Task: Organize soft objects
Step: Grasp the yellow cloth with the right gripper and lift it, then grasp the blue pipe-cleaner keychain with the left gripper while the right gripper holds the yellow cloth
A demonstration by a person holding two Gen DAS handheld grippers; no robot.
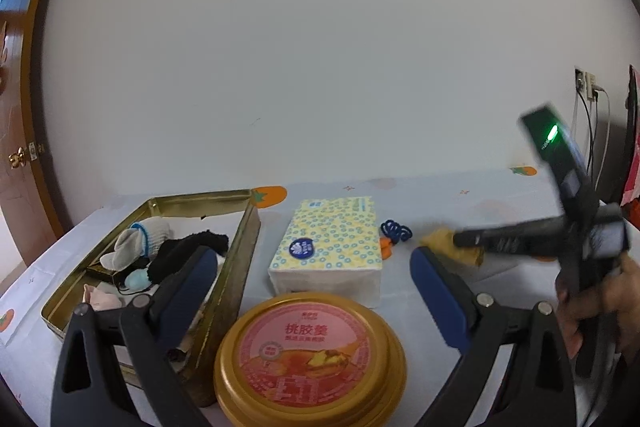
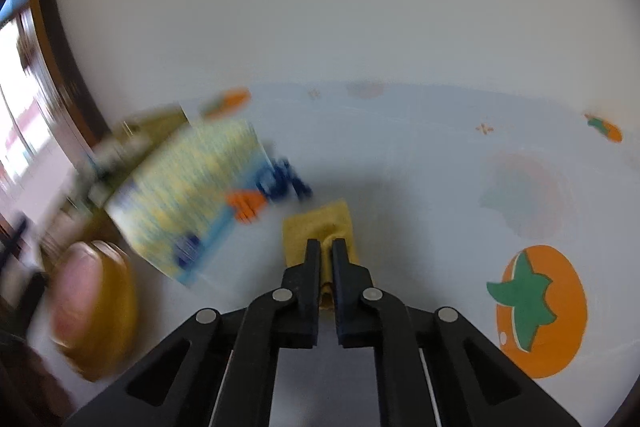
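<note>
Yellow cloth [image 2: 318, 229] on the tablecloth [image 2: 420, 155], pinched in the downward-tilted right gripper [image 2: 326, 247]. Left gripper [image 1: 312, 267] spread wide, empty, above a gold tin lid [image 1: 310, 359] reading "桃胶羹".

Right clamped, left spread wide

My right gripper [image 2: 327, 247] points down at the table, its black fingers [image 2: 312, 259] pinched together on a small yellow cloth [image 2: 316, 227]. My left gripper [image 1: 312, 259] sits nearly level with its blue-padded fingers [image 1: 436, 291] far apart, gripping nothing. A hand [image 1: 600, 307] holds the right tool's handle at far right.
</note>
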